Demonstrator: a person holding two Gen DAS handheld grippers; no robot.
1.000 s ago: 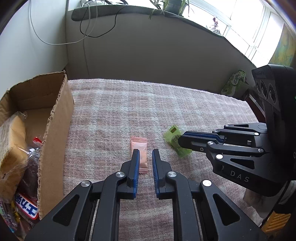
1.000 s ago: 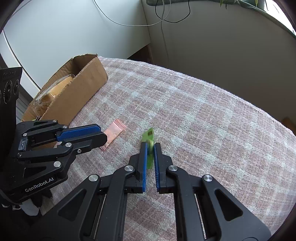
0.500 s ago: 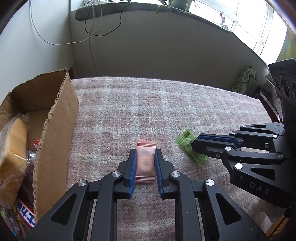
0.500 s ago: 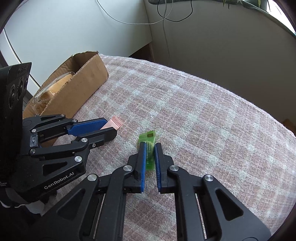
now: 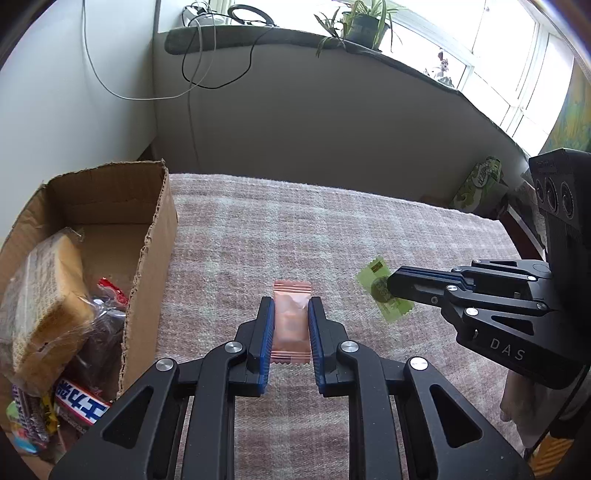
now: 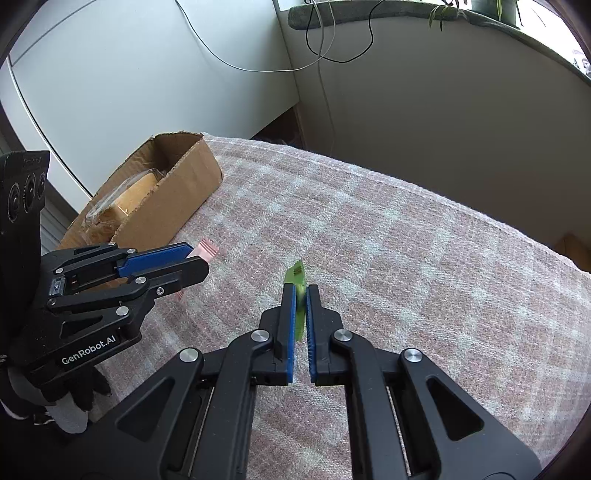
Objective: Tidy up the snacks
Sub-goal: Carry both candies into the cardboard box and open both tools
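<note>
The left claw (image 5: 291,314) is clamping the pink candy packet (image 5: 291,321) across its width, blue pads pressing on both long sides, while the right claw (image 6: 300,295) is pinching the green candy packet (image 6: 297,280) edge-on, so that only a thin sliver is showing between its nearly closed pads. Both packets are looking clear of the plaid-covered worktop (image 5: 332,229), judging by the faint shadows beneath them, which suits carrying them off rather than sliding them. Holding one sweet in each claw is probably meant to bring both to the cardboard box (image 5: 147,266) in a single trip; the box is sitting at the worktop's left edge, just beside the left claw, already holding a wrapped sponge cake (image 5: 44,295), a dark bagged snack and a blue-and-white lettered bar (image 5: 83,406). The box's near wall, torn and ragged along its top, is standing between the claws and the space inside, so each packet would likely need lifting over that rim. The right claw is the farther one from the box, and the left claw is lying in its path, so the two could crowd each other if both head there at once. Beyond the worktop, cables (image 5: 199,74) are hanging down the wall from a sill with potted plants (image 5: 354,26), and a green printed packet (image 5: 480,184) is standing past the far right corner, well apart from the work.
</note>
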